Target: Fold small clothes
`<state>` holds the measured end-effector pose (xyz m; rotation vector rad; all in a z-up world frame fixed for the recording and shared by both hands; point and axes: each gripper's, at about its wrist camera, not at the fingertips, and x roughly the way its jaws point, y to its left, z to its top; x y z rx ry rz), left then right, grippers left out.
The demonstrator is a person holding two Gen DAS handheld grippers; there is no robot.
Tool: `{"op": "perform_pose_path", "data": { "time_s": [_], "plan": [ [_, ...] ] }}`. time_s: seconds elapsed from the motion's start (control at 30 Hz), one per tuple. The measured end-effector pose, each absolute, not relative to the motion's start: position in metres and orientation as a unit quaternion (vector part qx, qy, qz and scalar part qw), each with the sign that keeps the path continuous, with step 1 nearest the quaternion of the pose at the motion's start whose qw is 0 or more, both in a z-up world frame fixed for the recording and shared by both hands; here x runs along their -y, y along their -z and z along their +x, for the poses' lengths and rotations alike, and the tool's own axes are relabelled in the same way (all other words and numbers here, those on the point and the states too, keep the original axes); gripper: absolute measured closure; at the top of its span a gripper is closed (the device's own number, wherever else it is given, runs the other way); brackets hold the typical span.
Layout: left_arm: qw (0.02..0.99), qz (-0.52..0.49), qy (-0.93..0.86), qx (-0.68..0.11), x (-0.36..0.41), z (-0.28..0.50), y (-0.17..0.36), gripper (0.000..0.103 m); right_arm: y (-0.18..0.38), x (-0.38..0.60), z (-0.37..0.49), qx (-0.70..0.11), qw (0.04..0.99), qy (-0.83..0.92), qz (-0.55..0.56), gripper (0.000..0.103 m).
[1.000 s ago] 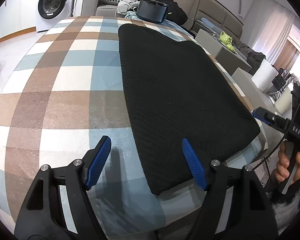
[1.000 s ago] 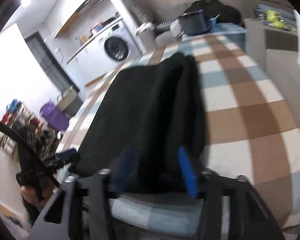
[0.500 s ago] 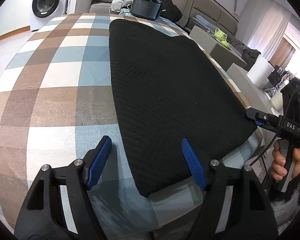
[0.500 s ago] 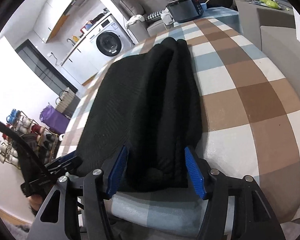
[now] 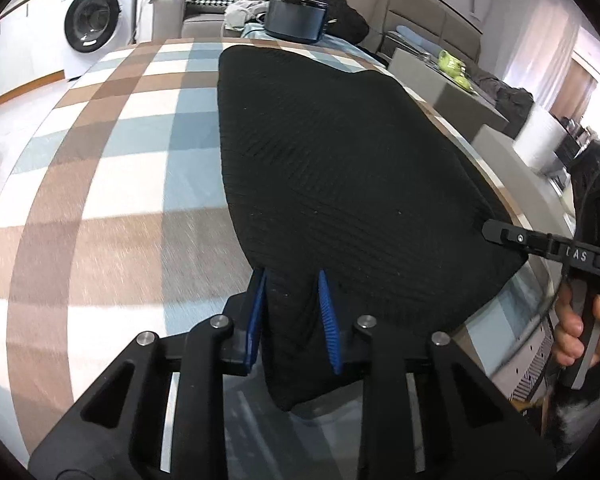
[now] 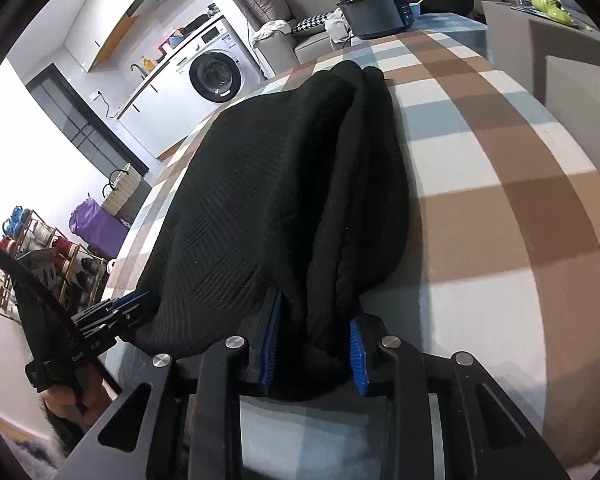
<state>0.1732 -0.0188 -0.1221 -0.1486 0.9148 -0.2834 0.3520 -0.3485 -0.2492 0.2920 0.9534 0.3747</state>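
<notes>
A black knit garment [image 5: 340, 168] lies lengthwise on the checked tablecloth [image 5: 112, 184]. My left gripper [image 5: 292, 312] is shut on its near left corner, the cloth bunched between the blue pads. My right gripper [image 6: 314, 350] is shut on the near right corner, where the folded layers [image 6: 352, 208] bunch up between its pads. Each gripper shows in the other's view: the right one [image 5: 500, 234] at the garment's right edge, the left one [image 6: 112, 312] at its left edge.
A dark pot [image 5: 296, 20] stands at the table's far end. A washing machine [image 5: 88, 28] is at the back left. A grey cabinet with green things [image 5: 452, 68] is to the right. A shoe rack [image 6: 40, 248] and a purple bag [image 6: 100, 224] stand on the floor.
Both grippers moved forward onto the garment's near edge and closed from open onto its two near corners.
</notes>
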Motion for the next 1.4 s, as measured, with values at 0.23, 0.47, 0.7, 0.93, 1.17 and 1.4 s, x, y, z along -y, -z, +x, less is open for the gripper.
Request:
{"op": "perform_pose_path", "data": {
  "time_s": [0.23, 0.47, 0.7, 0.93, 1.17, 1.4],
  "plan": [
    [0.892, -0.072, 0.096, -0.437, -0.001, 0.231, 0.118, 0.08, 0.248, 0.325, 0.399, -0.458, 0.859, -0.183, 0.133, 0.073],
    [0.897, -0.081, 0.072, -0.429, -0.017, 0.277, 0.112, 0.08, 0.246, 0.302, 0.44, -0.459, 0.862, -0.185, 0.112, 0.073],
    [0.901, -0.066, 0.063, -0.424, -0.016, 0.294, 0.113, 0.08, 0.246, 0.299, 0.452, -0.45, 0.868, -0.179, 0.108, 0.071],
    [0.907, -0.077, 0.063, -0.409, -0.022, 0.283, 0.109, 0.08, 0.242, 0.296, 0.444, -0.436, 0.878, -0.171, 0.095, 0.065],
    [0.928, -0.074, 0.057, -0.361, -0.029, 0.242, 0.086, 0.05, 0.209, 0.295, 0.413, -0.365, 0.91, -0.19, 0.055, 0.011],
    [0.959, -0.043, 0.046, -0.276, -0.025, 0.187, 0.057, 0.009, 0.18, 0.3, 0.363, -0.27, 0.939, -0.212, 0.032, 0.0]
  ]
}}
